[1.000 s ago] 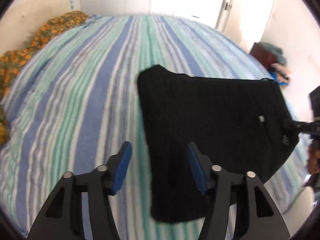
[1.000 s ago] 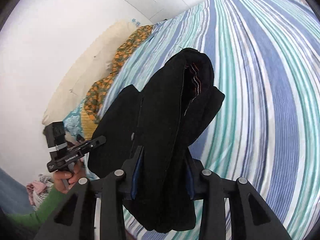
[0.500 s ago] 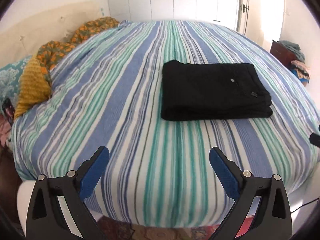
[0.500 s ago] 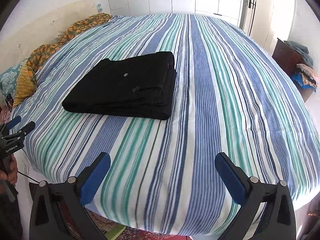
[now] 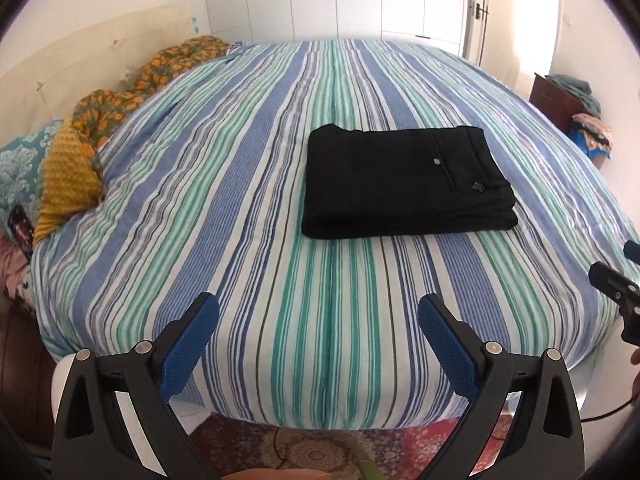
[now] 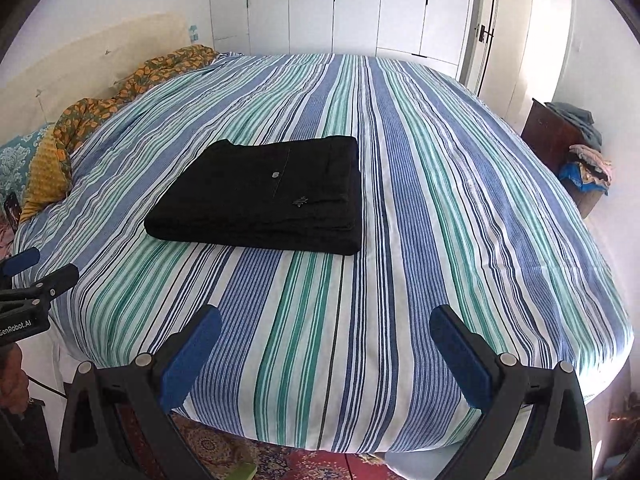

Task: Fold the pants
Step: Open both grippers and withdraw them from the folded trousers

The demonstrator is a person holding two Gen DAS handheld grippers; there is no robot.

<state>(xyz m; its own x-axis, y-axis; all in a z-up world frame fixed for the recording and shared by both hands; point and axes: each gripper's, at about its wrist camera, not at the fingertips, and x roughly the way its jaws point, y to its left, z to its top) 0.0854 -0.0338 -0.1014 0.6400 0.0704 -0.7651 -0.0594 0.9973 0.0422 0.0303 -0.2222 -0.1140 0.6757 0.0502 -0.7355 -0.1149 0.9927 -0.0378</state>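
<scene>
Pants (image 5: 404,184), one black pair, lie folded into a thick flat rectangle on the bed (image 5: 248,208), about midway between its side edges and set back from the near foot edge. Striped cover shows bare on every side of the stack, widest toward the left edge and the far end. Left tongs (image 5: 318,330) hang past the foot edge, blue pads wide apart, gripping nothing. Right tongs (image 6: 326,340) are likewise spread and empty, also off the foot edge. Both sets are well apart from the pants. One orange patterned blanket (image 5: 120,100) is bunched along the bed's far left edge.
</scene>
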